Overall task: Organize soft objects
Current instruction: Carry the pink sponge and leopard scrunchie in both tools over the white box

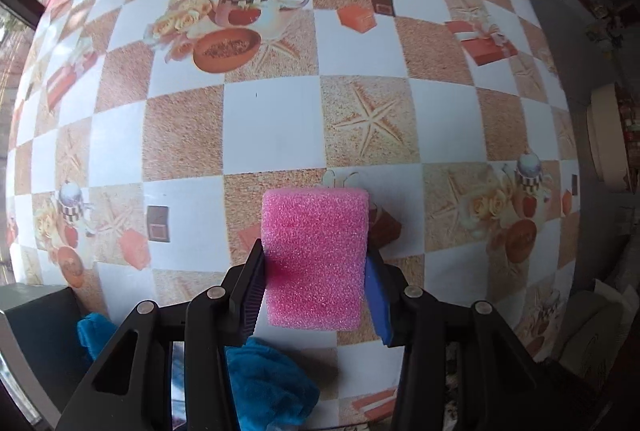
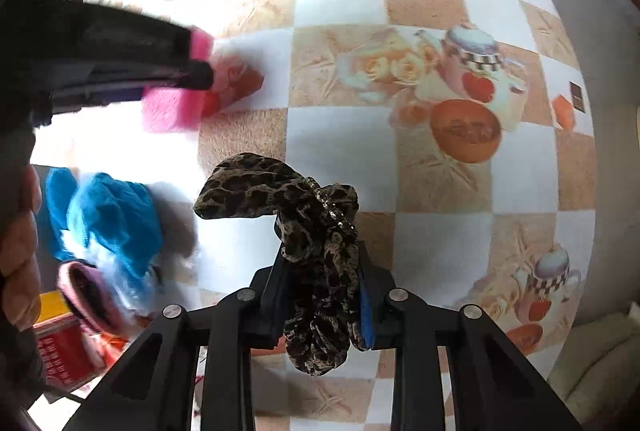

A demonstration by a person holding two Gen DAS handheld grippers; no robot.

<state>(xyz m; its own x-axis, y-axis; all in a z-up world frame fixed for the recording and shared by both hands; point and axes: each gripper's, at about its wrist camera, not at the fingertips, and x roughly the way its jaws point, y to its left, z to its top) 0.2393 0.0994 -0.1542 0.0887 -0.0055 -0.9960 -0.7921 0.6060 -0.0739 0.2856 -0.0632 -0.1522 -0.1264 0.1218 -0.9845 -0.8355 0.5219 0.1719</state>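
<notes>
Both tools are loaded and raised above the table (image 1: 272, 119), which is covered in a checked cloth printed with teapots and starfish. The left gripper (image 1: 316, 267) is closed on a pink sponge (image 1: 316, 259): its two pads press the block's sides, and most of the block projects forward past the fingertips, clear of the cloth as far as its shadow suggests. The right gripper (image 2: 322, 271) is clamped on a leopard-print scrunchie (image 2: 316, 255), whose gathered fabric bulges out above and below the pads while one loop flops to the left. In the right wrist view the left tool appears again at upper left, blurred, with the sponge showing pink at its tip. Still lying on the table are a blue cloth (image 2: 112, 215), crumpled near the table's near-left edge, and beside it a pink-rimmed soft item (image 2: 88, 295) that is too smeared to identify; a red and yellow box (image 2: 60, 343) sits just next to these, and a grey container edge (image 1: 36, 315) shows at the lower left of the left wrist view, though whether either serves as the destination cannot be told. Judged from this layout, the sorting is mid-course: two soft objects are lifted but not yet deposited anywhere visible, and at least two more remain loose on the cloth awaiting collection.
</notes>
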